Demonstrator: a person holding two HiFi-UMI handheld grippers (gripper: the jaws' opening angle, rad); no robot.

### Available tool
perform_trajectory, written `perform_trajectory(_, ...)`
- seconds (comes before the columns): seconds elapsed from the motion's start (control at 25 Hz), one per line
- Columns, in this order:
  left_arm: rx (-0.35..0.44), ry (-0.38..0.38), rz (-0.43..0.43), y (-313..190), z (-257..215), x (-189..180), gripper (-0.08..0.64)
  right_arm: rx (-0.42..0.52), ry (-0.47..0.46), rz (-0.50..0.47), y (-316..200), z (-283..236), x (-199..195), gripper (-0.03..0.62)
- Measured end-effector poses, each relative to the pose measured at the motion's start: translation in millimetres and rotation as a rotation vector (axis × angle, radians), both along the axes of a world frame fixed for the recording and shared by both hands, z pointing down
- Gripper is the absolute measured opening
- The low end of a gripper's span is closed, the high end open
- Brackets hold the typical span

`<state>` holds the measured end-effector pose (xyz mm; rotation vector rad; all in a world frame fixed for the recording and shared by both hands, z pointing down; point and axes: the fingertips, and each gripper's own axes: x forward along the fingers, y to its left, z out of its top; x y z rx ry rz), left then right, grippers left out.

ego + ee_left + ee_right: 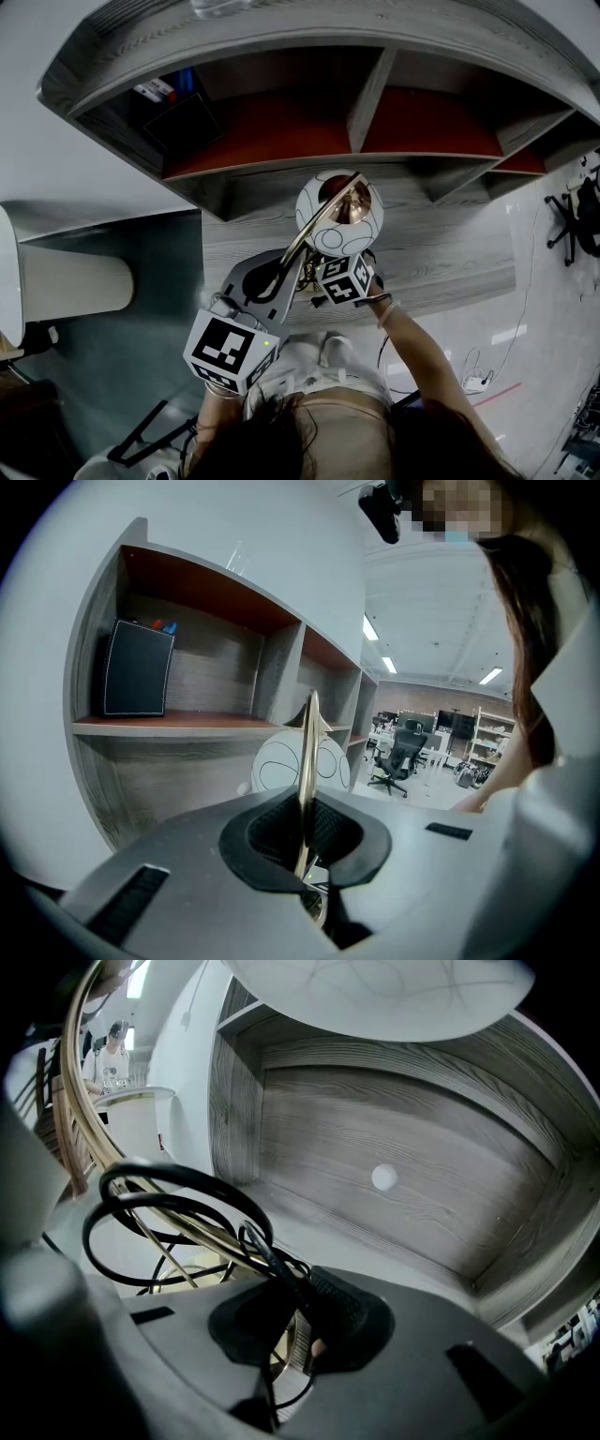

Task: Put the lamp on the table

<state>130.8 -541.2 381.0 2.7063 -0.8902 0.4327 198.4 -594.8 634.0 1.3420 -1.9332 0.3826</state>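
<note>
The lamp has a white globe shade with thin dark lines and a curved brass stem. It hangs over the grey wooden table top under the shelves. My left gripper is shut on the brass stem, with the globe just beyond its jaws. Right under the globe, my right gripper is shut on the lamp's brass lower part and its looped black cord. That gripper's view has the globe overhead and the stem arcing at the left.
Above the table top is a grey shelf unit with red-brown compartments; a black box stands in the left one. A white rounded unit is at the left. Office chairs and a floor cable lie to the right.
</note>
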Motion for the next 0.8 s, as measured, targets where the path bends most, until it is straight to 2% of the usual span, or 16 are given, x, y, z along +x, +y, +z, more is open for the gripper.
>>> perform_trajectory(0.8,0.008,-0.015,-0.004,15,7,-4,0.009,0.02,0.02,-0.016,4,0,-1,0.051)
